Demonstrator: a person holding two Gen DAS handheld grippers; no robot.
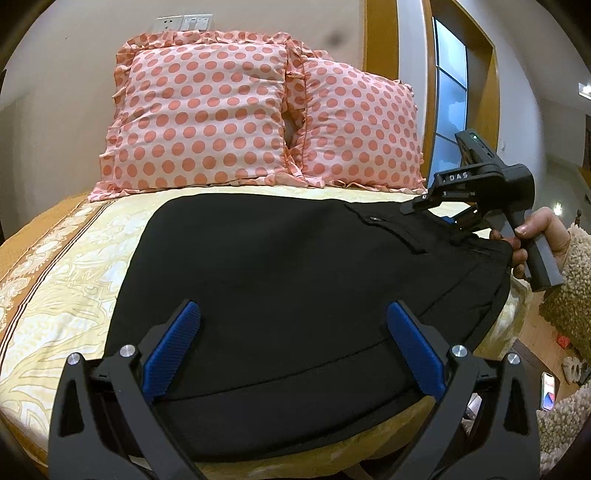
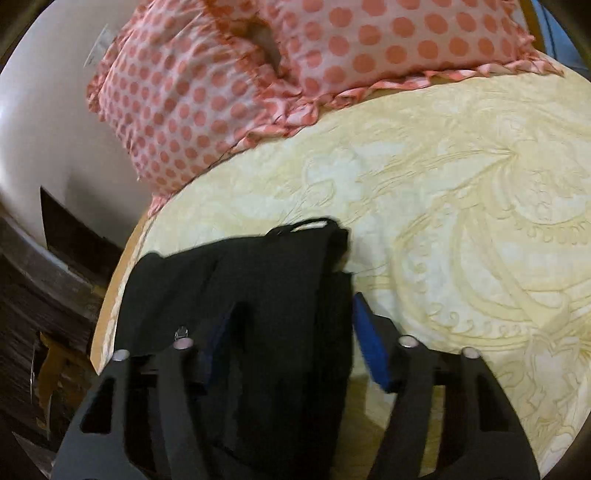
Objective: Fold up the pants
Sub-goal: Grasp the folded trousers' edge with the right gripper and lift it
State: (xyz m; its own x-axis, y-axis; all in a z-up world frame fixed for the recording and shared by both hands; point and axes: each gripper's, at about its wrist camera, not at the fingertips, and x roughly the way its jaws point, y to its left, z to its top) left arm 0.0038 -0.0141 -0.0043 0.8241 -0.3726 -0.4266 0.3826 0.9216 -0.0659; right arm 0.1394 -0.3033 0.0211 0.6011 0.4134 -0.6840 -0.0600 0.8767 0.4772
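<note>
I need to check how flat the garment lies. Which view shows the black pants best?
The left wrist view: the black fabric pants spread across the yellow patterned bedspread, pocket and seams sharp. The right wrist view shows only a blurred bunched end between open jaws.

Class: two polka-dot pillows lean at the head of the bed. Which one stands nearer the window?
The right-hand pillow in the left wrist view, beside the blue window; the other pillow sits under the wall switches.
</note>
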